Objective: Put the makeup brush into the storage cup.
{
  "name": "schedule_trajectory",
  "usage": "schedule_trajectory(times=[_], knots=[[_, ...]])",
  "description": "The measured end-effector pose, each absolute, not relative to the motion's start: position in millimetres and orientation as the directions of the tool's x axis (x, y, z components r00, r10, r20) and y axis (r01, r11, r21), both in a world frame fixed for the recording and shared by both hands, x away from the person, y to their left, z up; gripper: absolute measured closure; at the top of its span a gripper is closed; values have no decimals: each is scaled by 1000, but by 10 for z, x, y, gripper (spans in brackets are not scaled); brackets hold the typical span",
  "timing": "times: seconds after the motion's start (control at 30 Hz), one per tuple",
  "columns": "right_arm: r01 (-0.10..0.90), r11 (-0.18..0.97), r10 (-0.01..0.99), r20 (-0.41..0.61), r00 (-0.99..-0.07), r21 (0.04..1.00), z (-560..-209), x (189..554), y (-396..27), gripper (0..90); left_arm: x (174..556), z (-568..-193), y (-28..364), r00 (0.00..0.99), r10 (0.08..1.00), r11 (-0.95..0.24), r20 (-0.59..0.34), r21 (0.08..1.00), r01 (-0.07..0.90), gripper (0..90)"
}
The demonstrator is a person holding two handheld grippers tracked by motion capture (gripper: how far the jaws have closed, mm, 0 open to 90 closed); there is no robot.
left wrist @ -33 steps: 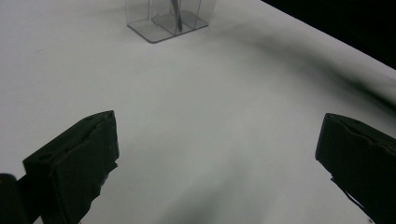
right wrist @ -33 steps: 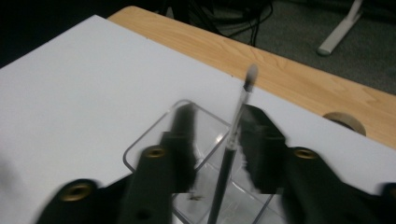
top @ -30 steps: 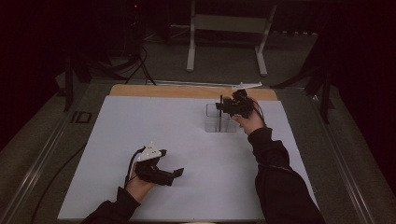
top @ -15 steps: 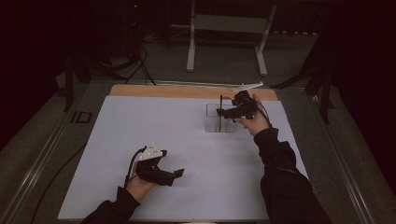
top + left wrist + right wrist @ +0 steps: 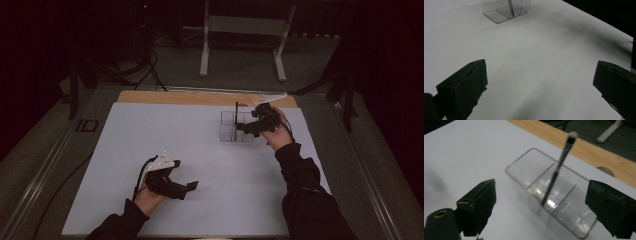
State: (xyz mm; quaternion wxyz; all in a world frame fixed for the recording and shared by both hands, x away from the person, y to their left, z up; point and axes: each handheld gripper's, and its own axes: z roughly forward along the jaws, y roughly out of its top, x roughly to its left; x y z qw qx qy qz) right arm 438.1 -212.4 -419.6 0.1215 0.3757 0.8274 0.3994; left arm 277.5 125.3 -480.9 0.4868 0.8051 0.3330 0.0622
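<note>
The brush [image 5: 556, 172] stands nearly upright, bristles up, in the clear organizer's [image 5: 524, 167] middle compartment; both tongs are released.

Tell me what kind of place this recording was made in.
Probably a lab or studio recording bench, not a home: a white sheet covers a wooden table, cables trail over the dark floor behind, and a metal stand sits beyond. The table holds a clear divided organizer.

A thin dark makeup brush [image 5: 556, 171] stood tilted in the middle part of a clear plastic box [image 5: 529, 170]. The box had three parts and sat on the white table top.
</note>
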Motion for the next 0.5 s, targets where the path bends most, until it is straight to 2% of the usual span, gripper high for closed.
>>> schedule_trajectory(times=[0.5], knots=[[495, 407, 688, 99, -719, 767, -4252, 4069, -2180, 120, 2799, -4658, 1367, 789, 582, -326, -197, 833, 448, 8]])
